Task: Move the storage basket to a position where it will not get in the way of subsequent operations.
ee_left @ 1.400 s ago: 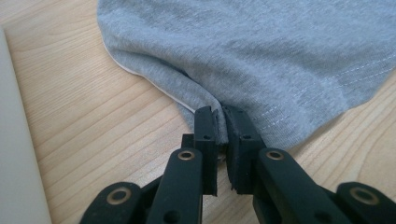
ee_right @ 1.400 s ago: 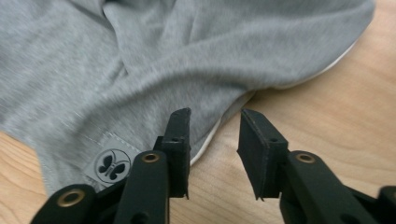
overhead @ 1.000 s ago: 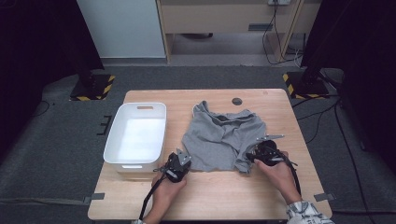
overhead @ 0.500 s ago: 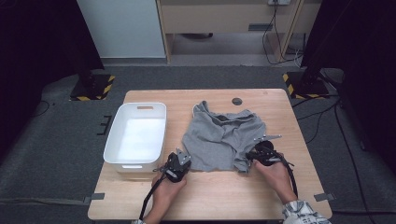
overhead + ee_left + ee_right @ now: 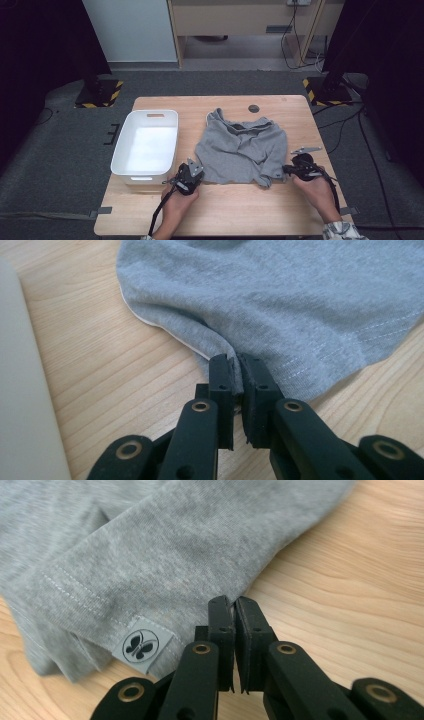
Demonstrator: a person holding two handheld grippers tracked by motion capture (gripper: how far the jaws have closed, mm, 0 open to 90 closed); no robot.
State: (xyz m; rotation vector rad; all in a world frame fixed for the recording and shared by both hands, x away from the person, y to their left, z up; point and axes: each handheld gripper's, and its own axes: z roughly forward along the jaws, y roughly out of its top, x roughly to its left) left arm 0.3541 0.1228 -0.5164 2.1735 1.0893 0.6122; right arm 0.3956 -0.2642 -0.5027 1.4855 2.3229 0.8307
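At the centre of the pale wooden table (image 5: 300, 107), a soft grey knit shirt (image 5: 240, 150) lies rumpled. The left gripper (image 5: 235, 361) pinches its near hem; the right gripper (image 5: 234, 602) pinches its edge beside a butterfly label (image 5: 142, 644). Thin fabric might slip free if pulled unevenly. A smooth white tub (image 5: 145, 145) sits left.

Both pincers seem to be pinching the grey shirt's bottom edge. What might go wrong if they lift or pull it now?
The left gripper pinches just a thin fold at the hem of the grey shirt, so the cloth could slip out when pulled. The right gripper bites only the very edge, near the butterfly label, and may lose it too. The shirt is rumpled, so lifting might leave it twisted. The white tub stands close to the left gripper and could get knocked.
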